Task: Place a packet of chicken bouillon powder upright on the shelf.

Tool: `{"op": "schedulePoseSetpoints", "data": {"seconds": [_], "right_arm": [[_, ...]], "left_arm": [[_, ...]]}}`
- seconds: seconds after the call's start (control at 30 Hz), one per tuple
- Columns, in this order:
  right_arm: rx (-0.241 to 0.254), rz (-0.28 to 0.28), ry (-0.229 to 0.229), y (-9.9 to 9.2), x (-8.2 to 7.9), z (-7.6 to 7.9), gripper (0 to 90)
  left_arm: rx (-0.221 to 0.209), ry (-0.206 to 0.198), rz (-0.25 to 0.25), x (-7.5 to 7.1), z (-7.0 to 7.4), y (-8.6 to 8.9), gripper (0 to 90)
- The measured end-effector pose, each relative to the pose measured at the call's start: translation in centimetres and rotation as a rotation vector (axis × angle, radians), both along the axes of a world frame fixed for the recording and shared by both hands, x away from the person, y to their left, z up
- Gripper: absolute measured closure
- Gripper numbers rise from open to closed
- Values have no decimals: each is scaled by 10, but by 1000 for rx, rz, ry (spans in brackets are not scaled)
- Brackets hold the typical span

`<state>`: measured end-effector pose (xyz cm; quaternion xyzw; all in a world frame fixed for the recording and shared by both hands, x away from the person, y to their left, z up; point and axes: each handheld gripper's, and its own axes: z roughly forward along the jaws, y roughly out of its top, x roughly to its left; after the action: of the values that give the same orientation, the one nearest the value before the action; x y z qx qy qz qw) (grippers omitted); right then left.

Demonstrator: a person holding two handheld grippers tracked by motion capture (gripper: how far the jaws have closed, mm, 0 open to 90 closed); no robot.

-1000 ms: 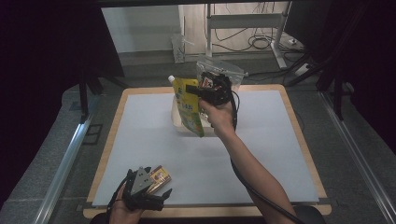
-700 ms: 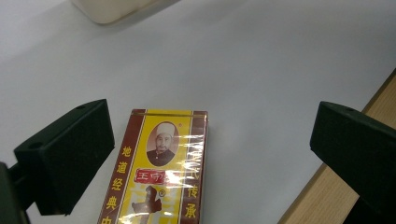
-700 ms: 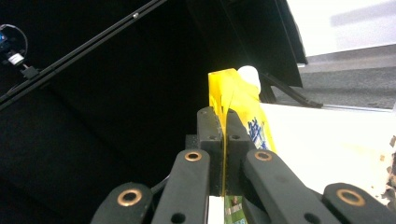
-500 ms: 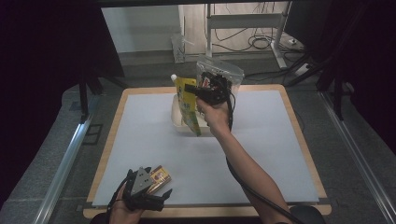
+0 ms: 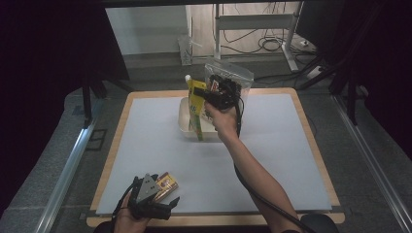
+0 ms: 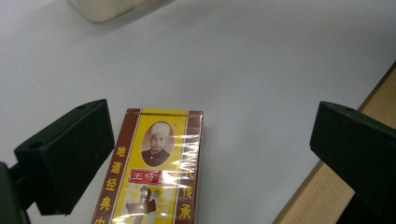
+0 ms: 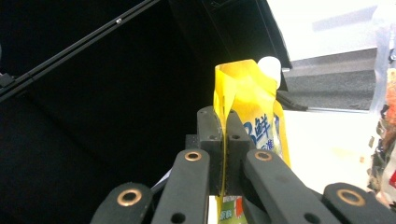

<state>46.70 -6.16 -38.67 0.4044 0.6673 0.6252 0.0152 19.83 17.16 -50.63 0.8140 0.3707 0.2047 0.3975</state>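
There, right gripper [image 7: 223, 154] fingers clamped on yellow pouch [image 7: 245, 105]; left gripper [image 6: 210, 154] fingers wide apart astride box [image 6: 156, 172].

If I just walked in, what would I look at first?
Probably the bright yellow pouch with a white cap, pinched in the right hand-held gripper over a cream tub at the table's far side. Next, the red-and-yellow packet lying flat near the front edge, between the open jaws of the left hand-held gripper.

Right gripper [image 7: 223, 154] jaws clamped on yellow pouch [image 7: 243, 107], white cap [image 7: 270, 65] at top, dark background
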Motion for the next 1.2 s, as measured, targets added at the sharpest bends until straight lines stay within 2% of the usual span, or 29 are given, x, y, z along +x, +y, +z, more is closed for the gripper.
{"op": "schedulePoseSetpoints", "data": {"seconds": [0.13, 0.2, 0.23, 0.27, 0.37, 0.47, 0.5, 0.6, 0.63, 0.67, 0.7, 0.8, 0.83, 0.87, 0.9, 0.93, 1.03, 1.07, 1.1, 1.13, 1.2], "right_arm": [[-11, -4, -9, -2, 2, -3, 898], [-16, -8, -12, -2, 2, -3, 898], [-16, -8, -12, -2, 2, -3, 898], [-22, -2, -14, -1, 2, -4, 898], [-26, 3, -17, 0, 2, -4, 898], [-29, 8, -24, 0, 2, -4, 898], [-32, 11, -26, 0, 2, -4, 898], [-33, 17, -29, 1, 2, -4, 898], [-35, 16, -30, 2, 2, -4, 898], [-35, 18, -31, 2, 2, -4, 898], [-36, 19, -31, 2, 2, -4, 898], [-36, 22, -31, 3, 1, -3, 898], [-34, 23, -29, 3, 1, -3, 898], [-34, 23, -29, 3, 1, -3, 898], [-34, 25, -29, 3, 1, -3, 898], [-34, 26, -29, 2, 1, -3, 898], [-34, 29, -29, 2, 1, -3, 898], [-34, 29, -29, 2, 1, -3, 898], [-35, 31, -29, 2, 1, -3, 898], [-36, 31, -29, 2, 1, -3, 898], [-36, 33, -30, 3, 1, -3, 898]], "left_arm": [[0, 12, 4, 1, 0, -1, 2], [-27, 27, 5, 3, 3, 1, 1], [-27, 27, 5, 3, 3, 1, 1], [-45, 28, 12, 7, 6, 3, 4], [-47, 29, 37, 15, 11, 7, 24], [-66, 42, 41, 23, 13, 9, 42], [-81, 57, 44, 34, 16, 9, 55], [-106, 78, 41, 51, 20, 10, 94], [-107, 77, 42, 57, 22, 8, 93], [-107, 77, 42, 57, 22, 8, 87], [-103, 73, 35, 69, 25, 4, 75], [-104, 68, 21, 88, 27, -2, 44], [-104, 68, 21, 88, 27, -2, 43], [-128, 71, 20, 100, 28, -6, 43], [-128, 71, 20, 100, 28, -6, 46], [-151, 73, 22, 113, 30, -10, 53], [-171, 66, 11, 130, 34, -20, 80], [-171, 66, 11, 130, 34, -20, 98], [-168, 48, 13, 139, 37, -28, 123], [-168, 48, 13, 139, 37, -28, 140], [-171, 28, 16, 149, 42, -36, 192]]}}
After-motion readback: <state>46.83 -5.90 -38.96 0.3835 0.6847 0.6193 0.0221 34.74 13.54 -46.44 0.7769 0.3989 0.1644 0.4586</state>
